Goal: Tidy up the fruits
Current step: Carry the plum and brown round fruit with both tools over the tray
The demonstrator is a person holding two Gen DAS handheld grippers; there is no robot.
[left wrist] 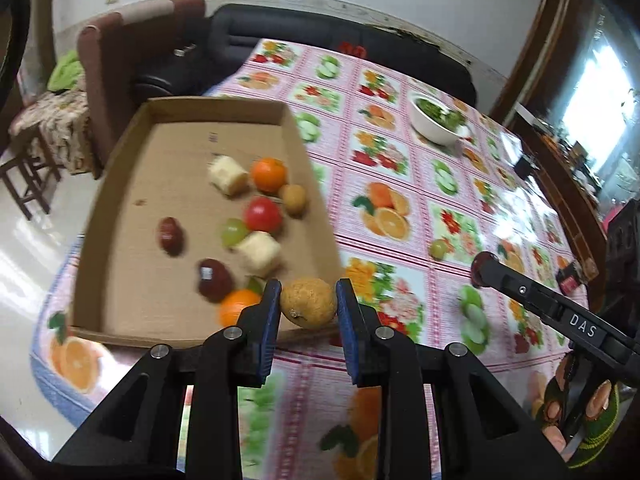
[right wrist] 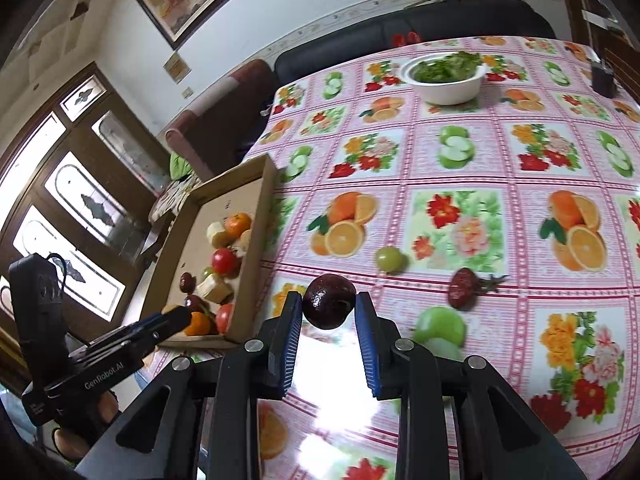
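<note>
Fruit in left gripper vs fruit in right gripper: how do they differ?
Colour: the tan fruit in the left gripper is yellowish brown; the dark fruit in the right gripper is deep maroon.
Surface: the tan fruit looks matte and rough, the dark fruit glossy.
Position: the tan fruit hangs at the cardboard box's near edge; the dark fruit is over the tablecloth.
Shared: both roundish, each clamped between blue pads.

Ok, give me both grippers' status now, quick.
Left gripper: shut on a yellow-brown fruit.
Right gripper: shut on a dark red fruit.
</note>
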